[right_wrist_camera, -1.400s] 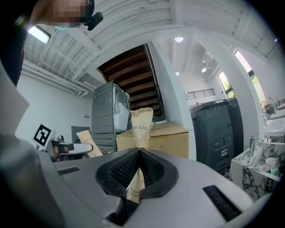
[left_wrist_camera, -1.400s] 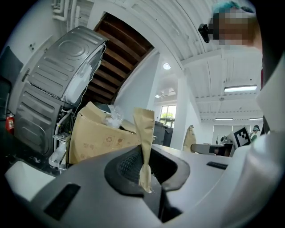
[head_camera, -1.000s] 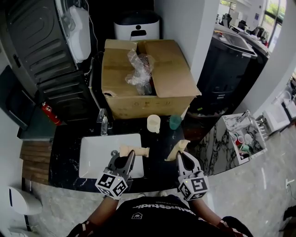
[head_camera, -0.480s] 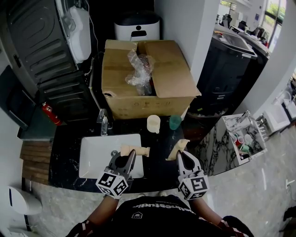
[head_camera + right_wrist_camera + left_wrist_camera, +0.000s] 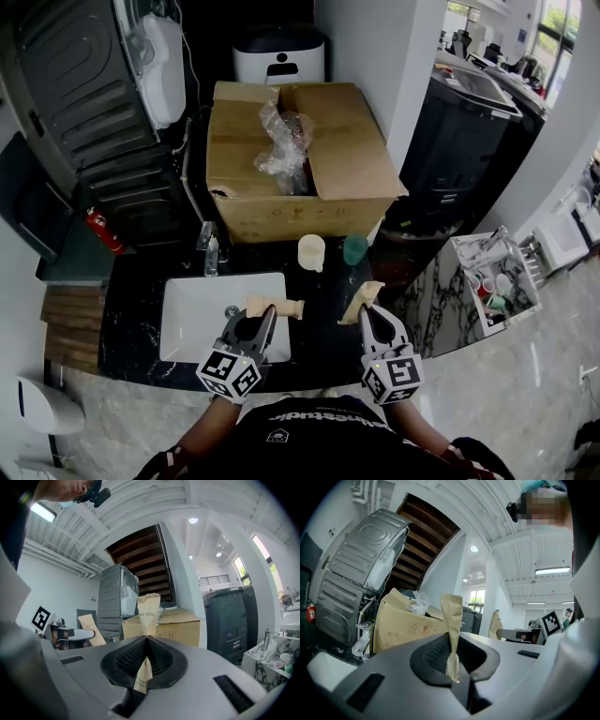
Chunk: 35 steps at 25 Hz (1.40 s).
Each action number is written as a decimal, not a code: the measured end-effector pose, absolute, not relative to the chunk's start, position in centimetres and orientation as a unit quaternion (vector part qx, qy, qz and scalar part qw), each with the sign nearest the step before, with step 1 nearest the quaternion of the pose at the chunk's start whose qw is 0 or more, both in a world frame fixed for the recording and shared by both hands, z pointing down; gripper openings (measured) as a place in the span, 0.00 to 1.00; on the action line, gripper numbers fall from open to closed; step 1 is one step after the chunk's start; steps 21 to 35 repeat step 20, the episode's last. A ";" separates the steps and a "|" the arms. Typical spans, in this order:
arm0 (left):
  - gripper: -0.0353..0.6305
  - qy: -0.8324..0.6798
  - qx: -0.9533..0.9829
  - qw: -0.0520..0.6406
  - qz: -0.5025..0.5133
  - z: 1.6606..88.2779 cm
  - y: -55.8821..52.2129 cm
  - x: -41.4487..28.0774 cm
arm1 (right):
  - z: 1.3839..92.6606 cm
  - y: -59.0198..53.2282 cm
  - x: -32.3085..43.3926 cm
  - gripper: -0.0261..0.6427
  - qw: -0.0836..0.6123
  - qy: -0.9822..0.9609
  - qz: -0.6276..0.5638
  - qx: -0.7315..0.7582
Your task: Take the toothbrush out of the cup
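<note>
Two cups stand on the dark counter (image 5: 323, 309) in front of the cardboard box: a cream cup (image 5: 311, 250) and a teal cup (image 5: 354, 247). I cannot make out a toothbrush in either. My left gripper (image 5: 258, 315) is held over the sink's near right corner, shut on a tan paper packet (image 5: 274, 306). In the left gripper view that packet (image 5: 451, 620) stands pinched between the pads of the left gripper (image 5: 453, 651). My right gripper (image 5: 367, 315) is shut on a second tan printed paper packet (image 5: 361, 300). In the right gripper view this packet (image 5: 147, 613) sticks up from the right gripper (image 5: 146, 644).
A white basin (image 5: 202, 314) with a tap (image 5: 210, 247) is set in the counter at left. A large open cardboard box (image 5: 300, 164) with crumpled plastic fills the back. A marble unit (image 5: 487, 281) with small items stands at right, and a dark appliance (image 5: 94, 122) at the back left.
</note>
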<state>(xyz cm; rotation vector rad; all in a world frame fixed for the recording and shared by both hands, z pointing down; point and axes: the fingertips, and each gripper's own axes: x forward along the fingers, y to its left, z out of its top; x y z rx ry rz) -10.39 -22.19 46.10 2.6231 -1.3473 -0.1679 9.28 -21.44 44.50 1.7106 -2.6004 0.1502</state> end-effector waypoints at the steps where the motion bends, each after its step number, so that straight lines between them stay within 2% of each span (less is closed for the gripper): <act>1: 0.12 -0.454 0.884 0.094 -0.057 46.1 -22.2 -10.4 | 44.5 -21.5 9.3 0.10 0.012 -0.834 0.048 0.549; 35: 0.12 -0.454 0.883 0.101 -0.068 46.0 -23.4 -9.3 | 45.0 -22.1 9.5 0.09 0.018 -0.836 0.051 0.546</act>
